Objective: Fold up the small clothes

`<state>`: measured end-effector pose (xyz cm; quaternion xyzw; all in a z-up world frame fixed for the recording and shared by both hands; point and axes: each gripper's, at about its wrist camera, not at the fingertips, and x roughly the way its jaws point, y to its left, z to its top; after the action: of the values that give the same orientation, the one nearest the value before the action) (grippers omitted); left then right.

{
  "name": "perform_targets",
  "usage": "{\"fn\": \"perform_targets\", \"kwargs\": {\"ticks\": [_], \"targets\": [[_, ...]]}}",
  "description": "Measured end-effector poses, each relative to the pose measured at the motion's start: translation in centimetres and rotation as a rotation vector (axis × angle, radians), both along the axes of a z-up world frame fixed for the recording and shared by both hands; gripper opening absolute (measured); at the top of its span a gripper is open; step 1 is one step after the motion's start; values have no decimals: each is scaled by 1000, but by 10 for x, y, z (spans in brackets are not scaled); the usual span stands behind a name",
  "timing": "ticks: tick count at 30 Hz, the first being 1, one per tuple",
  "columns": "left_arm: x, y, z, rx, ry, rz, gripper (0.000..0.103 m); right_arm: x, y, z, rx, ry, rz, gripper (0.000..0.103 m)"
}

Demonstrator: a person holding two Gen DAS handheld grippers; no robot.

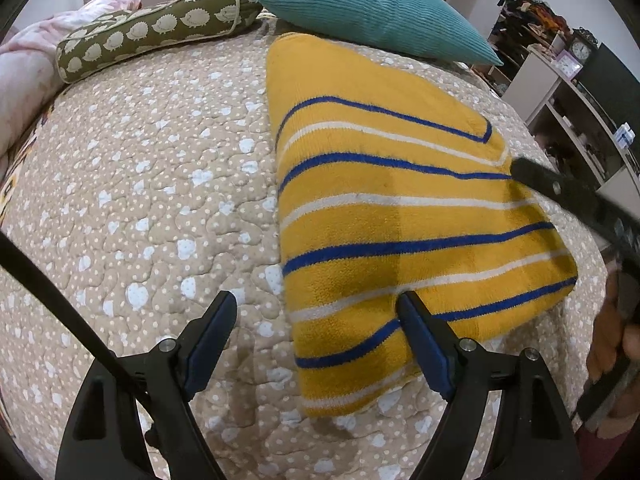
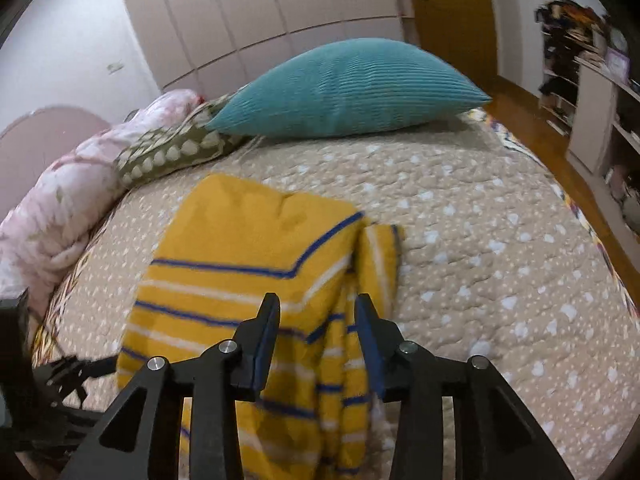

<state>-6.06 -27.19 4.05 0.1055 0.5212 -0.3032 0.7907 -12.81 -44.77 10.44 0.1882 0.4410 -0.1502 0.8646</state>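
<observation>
A yellow garment with blue and white stripes (image 1: 384, 216) lies folded on the beige quilted bed (image 1: 152, 184). My left gripper (image 1: 316, 308) is open and hovers over the garment's near left edge, its right finger above the cloth. In the right wrist view the garment (image 2: 240, 248) lies with its right side folded over. My right gripper (image 2: 318, 312) is open, its fingers a moderate gap apart above the garment's near right part, holding nothing. The right gripper also shows as a dark bar at the right of the left wrist view (image 1: 568, 196).
A teal ribbed cushion (image 1: 372, 8) and an olive hedgehog-print bolster (image 1: 160, 28) lie at the far end of the bed. A pink blanket (image 2: 68, 192) is bunched at the left. Shelves (image 1: 576, 112) stand beyond the bed's right edge.
</observation>
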Motion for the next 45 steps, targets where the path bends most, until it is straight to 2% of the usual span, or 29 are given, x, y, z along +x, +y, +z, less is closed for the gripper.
{"fn": "perform_targets", "kwargs": {"ticks": [3, 6, 8, 11, 13, 17, 18, 20, 24, 27, 29, 30, 31, 32, 33, 34, 36, 37, 40, 44, 45], "targets": [[1, 0, -1, -3, 5, 5, 84, -8, 12, -2, -16, 14, 22, 60], [1, 1, -3, -1, 12, 7, 85, -14, 18, -22, -61, 90, 31, 61], [0, 1, -3, -4, 10, 9, 85, -18, 18, -36, -45, 92, 46, 62], [1, 1, -1, -2, 13, 7, 85, -22, 13, -34, -18, 90, 56, 63], [5, 1, 2, -7, 27, -1, 85, -24, 11, -29, -14, 85, 67, 69], [22, 9, 15, -113, 62, -6, 85, -29, -4, -25, 44, 32, 44, 82], [29, 12, 18, -161, 81, 11, 86, -27, -7, -24, 58, 24, 35, 85], [40, 15, 18, -204, 107, 39, 89, -24, -17, -25, 81, -7, 18, 90], [60, 4, 0, -224, 183, 25, 89, -9, -37, -43, 204, -16, 10, 94], [75, -2, -17, -290, 270, 17, 97, 1, -50, -58, 299, -50, 10, 97], [81, -6, -24, -320, 284, 25, 101, 9, -51, -61, 312, -77, 38, 97], [80, -10, -23, -313, 264, 17, 102, 14, -50, -63, 319, -76, 49, 96], [78, -15, -21, -287, 243, -4, 101, 18, -46, -64, 315, -73, 56, 88], [73, -21, -17, -263, 211, -45, 96, 23, -41, -64, 298, -65, 65, 79], [69, -25, -12, -266, 202, -77, 75, 27, -36, -64, 297, -62, 82, 61], [66, -25, -7, -249, 180, -85, 70, 29, -30, -60, 313, -68, 97, 52], [59, -20, 10, -236, 146, -105, 58, 31, -21, -50, 298, -66, 106, 46], [56, -14, 18, -246, 151, -116, 53, 30, -17, -44, 291, -66, 113, 45], [46, 17, 43, -272, 196, -125, 52, 24, -4, -23, 332, -82, 132, 44], [16, 62, 58, -222, 199, -124, 52, 5, 32, 7, 374, -102, 211, 45], [6, 71, 57, -198, 195, -116, 52, 1, 41, 9, 387, -106, 221, 48]]}}
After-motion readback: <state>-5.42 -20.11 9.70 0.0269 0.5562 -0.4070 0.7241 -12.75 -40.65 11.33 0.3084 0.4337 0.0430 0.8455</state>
